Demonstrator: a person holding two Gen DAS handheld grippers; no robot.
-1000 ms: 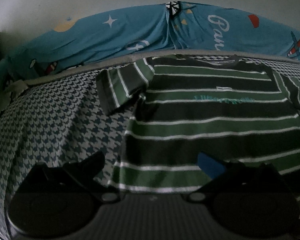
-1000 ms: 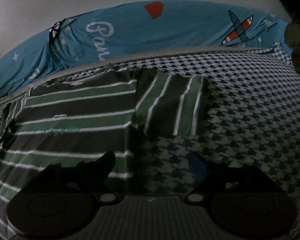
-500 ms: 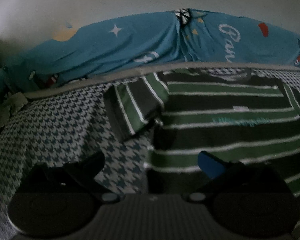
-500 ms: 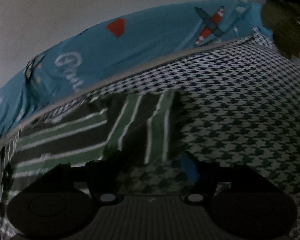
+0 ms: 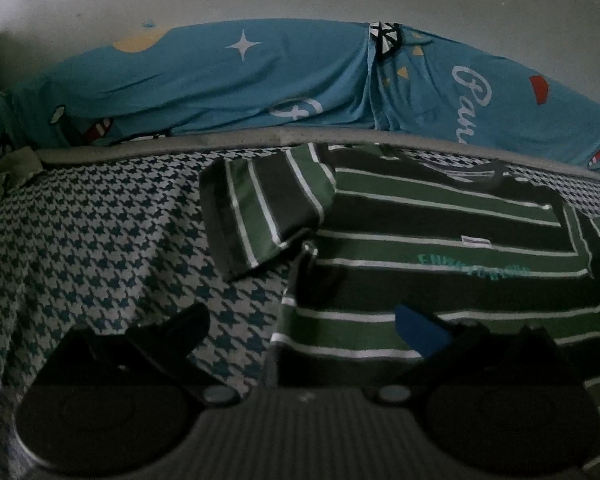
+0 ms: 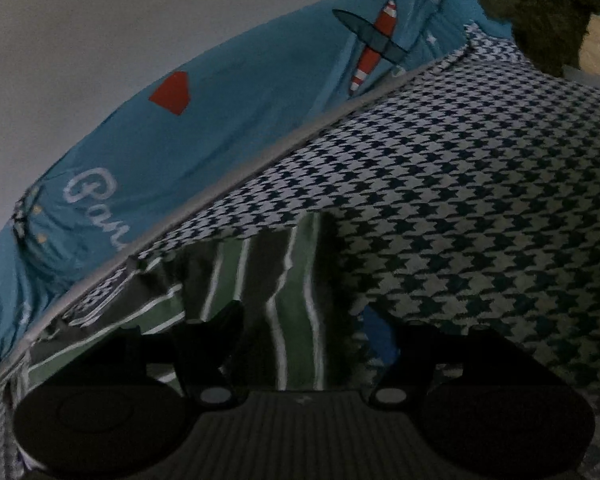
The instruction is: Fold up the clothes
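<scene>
Jaws of the left gripper (image 5: 300, 320) stand released, straddling the side hem of the striped T-shirt (image 5: 439, 240) on the bed (image 5: 100, 248).

Jaws of the right gripper (image 6: 300, 324) stand apart around the sleeve (image 6: 288, 280), not yet pinching. The fabric looks soft, light and limp; sleeve edges seem best to pinch.

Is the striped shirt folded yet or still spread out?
Spread. The striped shirt lies flat on the checked sheet, one sleeve stretched sideways.
</scene>
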